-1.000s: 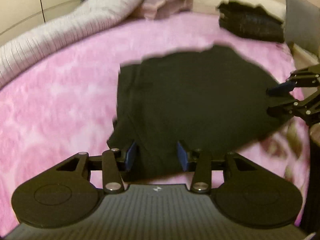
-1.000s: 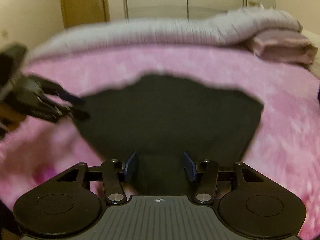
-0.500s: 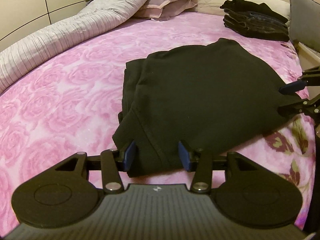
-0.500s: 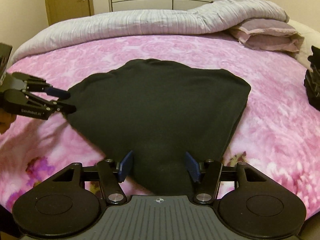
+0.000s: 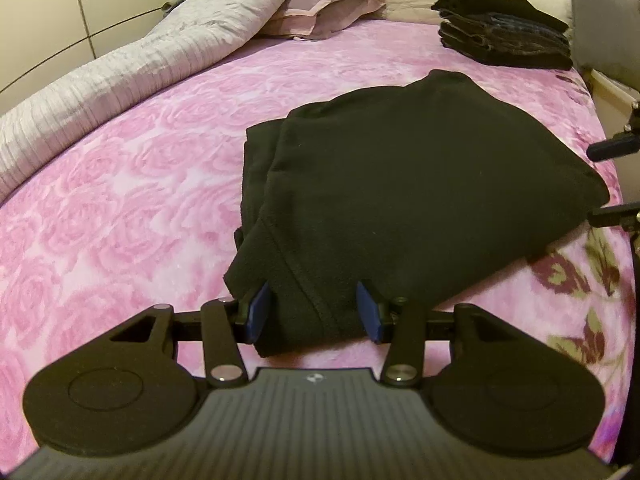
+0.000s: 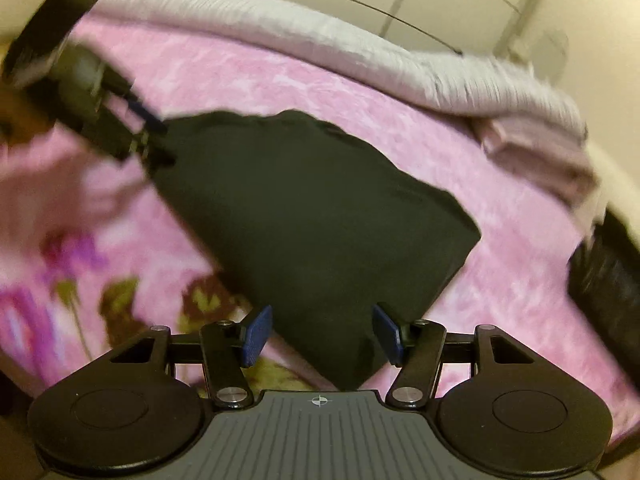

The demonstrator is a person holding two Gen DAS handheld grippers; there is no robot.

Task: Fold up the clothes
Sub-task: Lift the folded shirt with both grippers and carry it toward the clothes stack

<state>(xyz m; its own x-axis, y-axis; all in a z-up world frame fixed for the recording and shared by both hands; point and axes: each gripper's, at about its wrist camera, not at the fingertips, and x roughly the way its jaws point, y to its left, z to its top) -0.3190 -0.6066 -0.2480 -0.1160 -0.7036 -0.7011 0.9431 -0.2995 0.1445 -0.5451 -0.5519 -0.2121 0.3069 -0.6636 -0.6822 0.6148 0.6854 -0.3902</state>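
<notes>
I have the black garment (image 5: 400,200) lying folded over on itself on the pink rose-print blanket (image 5: 120,208), a second layer showing along its left edge. My left gripper (image 5: 312,312) sits at the near corner with its blue pads spread wide, cloth between them but not pinched. My right gripper (image 6: 320,332) is likewise parted over the opposite corner; that view is blurred, so I cannot say if it touches.

If another fold is due, I judge both corners should be pinched through every layer and carried level, so the edges meet squarely. If this fold is done, I only need to back off without dragging cloth.

A stack of dark folded clothes (image 5: 504,40) sits well beyond; the grey quilt (image 5: 120,72) and pillow (image 5: 328,4) lie clear.
</notes>
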